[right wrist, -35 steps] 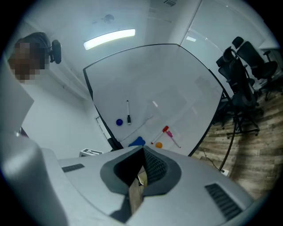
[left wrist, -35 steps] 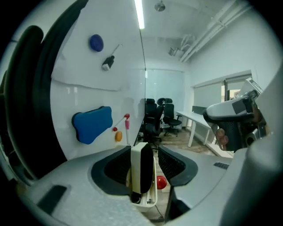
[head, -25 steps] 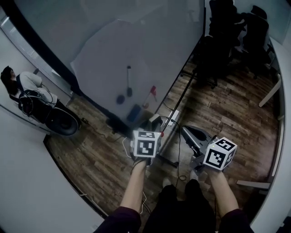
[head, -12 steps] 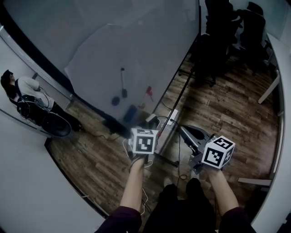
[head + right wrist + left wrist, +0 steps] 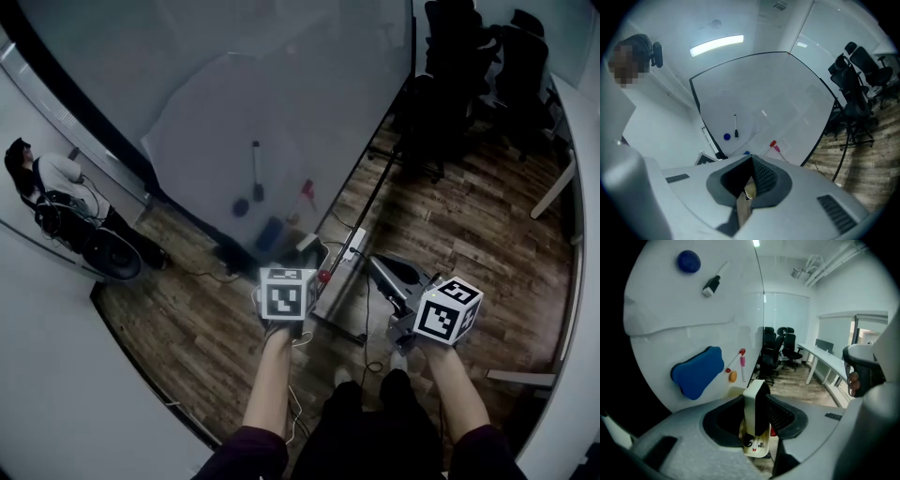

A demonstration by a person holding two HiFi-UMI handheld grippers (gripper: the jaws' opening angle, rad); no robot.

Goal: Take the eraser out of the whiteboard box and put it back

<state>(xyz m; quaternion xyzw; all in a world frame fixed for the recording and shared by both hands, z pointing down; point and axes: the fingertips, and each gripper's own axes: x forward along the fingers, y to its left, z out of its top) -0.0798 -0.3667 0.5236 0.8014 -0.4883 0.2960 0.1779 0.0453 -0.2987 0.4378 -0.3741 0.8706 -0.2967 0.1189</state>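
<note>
A cream eraser (image 5: 752,413) with a black felt face stands upright between the jaws of my left gripper (image 5: 757,404). The jaws are closing and both pads look to be against it. Right under it sits the cream whiteboard box (image 5: 757,448), with small black and red things inside. In the head view, the left gripper (image 5: 305,253) is at the whiteboard's (image 5: 281,103) lower edge, and the eraser (image 5: 309,242) shows as a pale block at its tip. My right gripper (image 5: 380,265) hangs to the right over the floor, pointing level, pads together (image 5: 750,180).
On the board are a blue bone-shaped pad (image 5: 697,372), a blue round magnet (image 5: 689,261), a black marker (image 5: 712,285), a red marker (image 5: 742,363) and an orange magnet (image 5: 733,376). Black office chairs (image 5: 469,75) stand behind right. A seated person (image 5: 47,187) is at the far left.
Both grippers stay at about the same spots. The head view has shifted a little, and the eraser remains at the left gripper's tip.
</note>
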